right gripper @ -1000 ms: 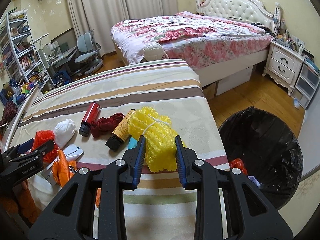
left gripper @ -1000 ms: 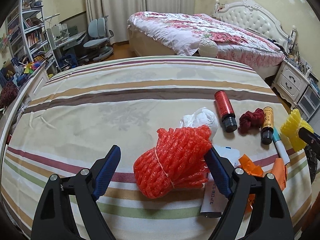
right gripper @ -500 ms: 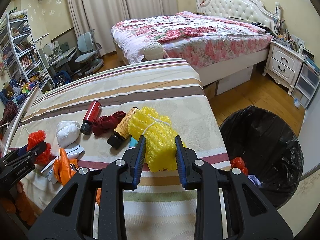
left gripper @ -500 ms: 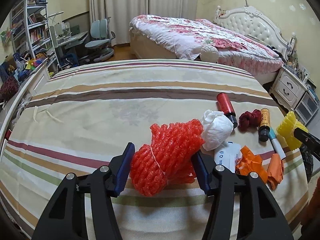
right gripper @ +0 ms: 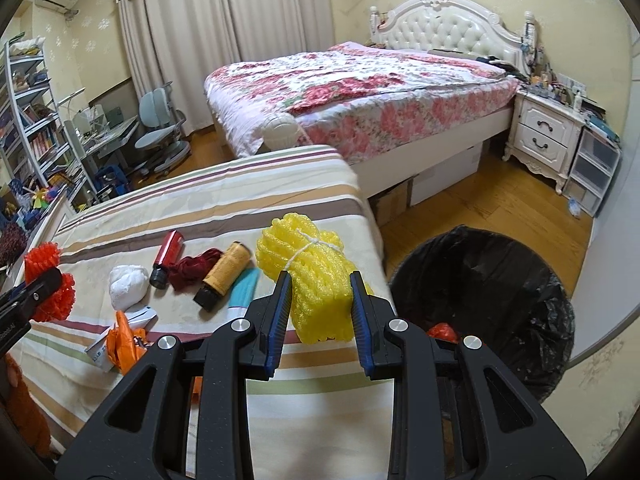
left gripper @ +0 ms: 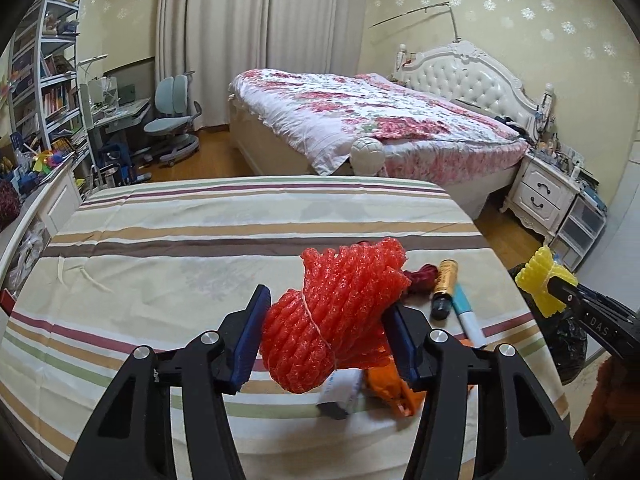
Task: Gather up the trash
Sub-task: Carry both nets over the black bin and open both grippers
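Left wrist view: the red foam net bundle [left gripper: 336, 316] is a ribbed roll tied round its waist with white string, flared at the top. The left tongs [left gripper: 324, 340] have just been closing and now clamp it between both blue pads, clear above the striped bed cover [left gripper: 160, 248]. Beneath the bundle lie an orange wrapper [left gripper: 386, 392] and a white printed packet [left gripper: 340, 394]. Beyond it lie a dark red cloth [left gripper: 422, 276], an amber bottle with a black cap [left gripper: 444, 288] and a teal-and-white tube [left gripper: 468, 314]. At the right edge the right tongs [left gripper: 558, 292] hold a yellow foam net bundle [left gripper: 540, 286].

Right wrist view: the yellow foam net bundle [right gripper: 316, 276], also string-tied, sits gripped between narrowly set pads of the right tongs [right gripper: 320, 308], over the bed's edge and near the black-lined trash bin [right gripper: 480, 300]. Something red [right gripper: 442, 330] lies inside the bin. On the cover rest a red bottle [right gripper: 168, 252], the amber bottle [right gripper: 224, 276], the dark red cloth [right gripper: 194, 266], a white crumpled wad [right gripper: 128, 282], the teal tube [right gripper: 244, 288] and the orange wrapper [right gripper: 124, 342]. At the left edge, the left tongs [right gripper: 34, 292] grip the red bundle [right gripper: 48, 280].
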`<state>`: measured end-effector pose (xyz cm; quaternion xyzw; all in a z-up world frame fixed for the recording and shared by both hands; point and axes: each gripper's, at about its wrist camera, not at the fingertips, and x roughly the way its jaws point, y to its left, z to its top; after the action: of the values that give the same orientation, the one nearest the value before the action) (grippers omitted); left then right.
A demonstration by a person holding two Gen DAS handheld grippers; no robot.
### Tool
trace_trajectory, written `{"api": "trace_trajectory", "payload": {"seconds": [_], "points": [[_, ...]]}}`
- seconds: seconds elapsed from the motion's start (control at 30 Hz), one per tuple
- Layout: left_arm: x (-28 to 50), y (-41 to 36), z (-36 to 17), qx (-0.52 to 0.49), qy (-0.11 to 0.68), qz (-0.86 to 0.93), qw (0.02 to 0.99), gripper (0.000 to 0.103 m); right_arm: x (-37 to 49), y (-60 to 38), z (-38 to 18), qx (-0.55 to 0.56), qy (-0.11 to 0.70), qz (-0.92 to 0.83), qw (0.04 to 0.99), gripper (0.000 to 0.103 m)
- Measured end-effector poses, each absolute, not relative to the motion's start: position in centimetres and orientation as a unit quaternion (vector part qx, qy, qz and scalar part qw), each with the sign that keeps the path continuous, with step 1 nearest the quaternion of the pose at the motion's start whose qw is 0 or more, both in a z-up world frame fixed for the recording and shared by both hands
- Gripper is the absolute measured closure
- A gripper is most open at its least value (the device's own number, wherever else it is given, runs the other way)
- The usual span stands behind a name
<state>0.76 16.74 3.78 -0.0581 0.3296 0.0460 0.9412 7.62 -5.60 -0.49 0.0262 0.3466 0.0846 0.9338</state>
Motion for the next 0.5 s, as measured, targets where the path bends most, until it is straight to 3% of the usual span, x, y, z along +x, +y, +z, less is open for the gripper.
{"api": "trace_trajectory", "payload": {"seconds": [0.5], "points": [[5.5,3.1,2.9,-0.019,0.333,-0.095,0.938,0.048,7.6,-14.8,-1.0,0.051,0.337,-0.031,0.94,0.075]]}}
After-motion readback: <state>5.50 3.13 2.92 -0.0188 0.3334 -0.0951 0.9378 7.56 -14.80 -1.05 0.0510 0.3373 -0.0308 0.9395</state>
